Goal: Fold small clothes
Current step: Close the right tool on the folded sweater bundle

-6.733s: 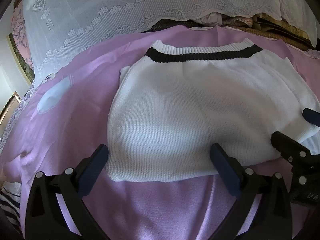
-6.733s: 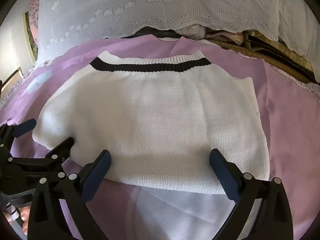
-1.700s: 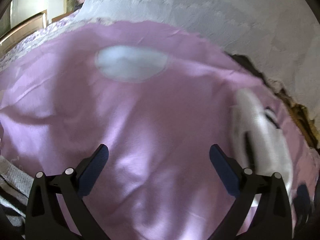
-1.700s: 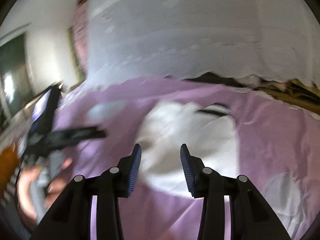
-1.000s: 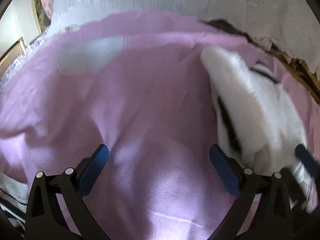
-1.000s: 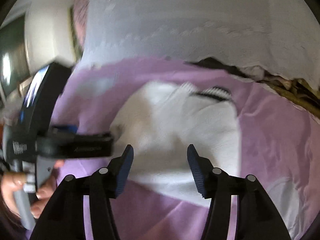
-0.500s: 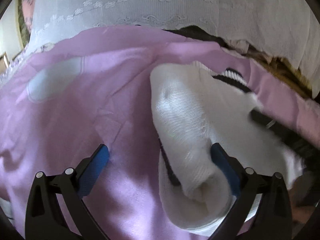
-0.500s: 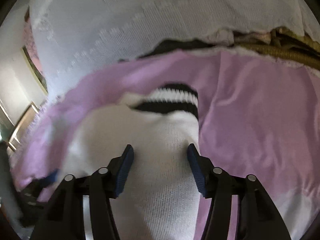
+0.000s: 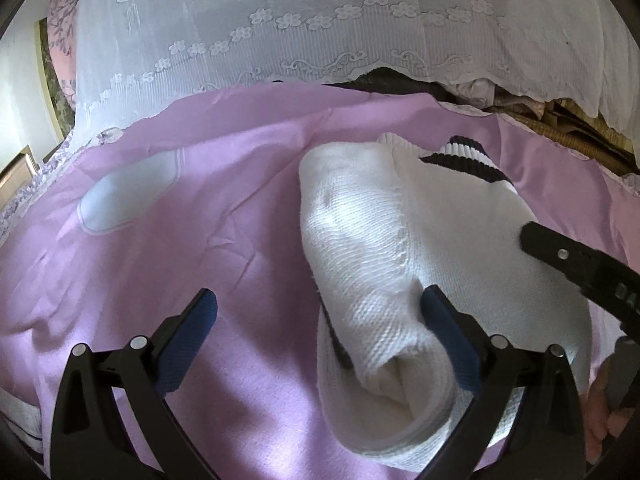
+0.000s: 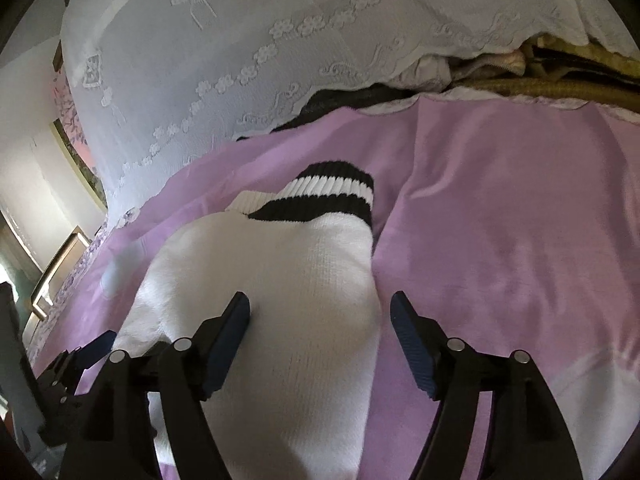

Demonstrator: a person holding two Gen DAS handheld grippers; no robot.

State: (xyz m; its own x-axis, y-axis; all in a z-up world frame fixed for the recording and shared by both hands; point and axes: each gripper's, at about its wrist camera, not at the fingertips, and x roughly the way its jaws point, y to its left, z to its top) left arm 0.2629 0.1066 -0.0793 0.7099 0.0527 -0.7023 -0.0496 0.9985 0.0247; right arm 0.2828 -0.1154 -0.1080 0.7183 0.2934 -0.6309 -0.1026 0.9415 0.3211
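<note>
White knitted sweater (image 9: 400,248), folded into a narrow bundle, lying on a pink bedspread (image 9: 208,208) that covers the bed. The black-and-white ribbed hem (image 10: 328,196) sits at the far end of the bundle; the near end shows rolled layers of knit, one over another.

Left hand-held gripper (image 9: 320,336): released, jaws wide apart. Its right blue-padded finger (image 9: 448,336) touches the top of the bundle near the rolled end; its left finger (image 9: 188,336) hangs over bare bedspread beside the sweater. No cloth is pinched between them.

Right hand-held gripper (image 10: 320,340): also released, jaws moderately parted. The left finger (image 10: 228,336) rests against the white knit; the right finger (image 10: 412,348) lies just past the bundle's right edge, above the bedspread. In the left wrist view, the black body of this gripper enters from the right, over the sweater, with part of the person's hand (image 9: 604,404) below it.

Background: a white lace curtain (image 9: 320,32) with a flower border hangs behind the bed; dark and tan fabrics (image 10: 560,76) are heaped under its lower edge at the far right. A pale oval patch (image 9: 128,196) marks the bedspread to the left, well apart from the sweater.
</note>
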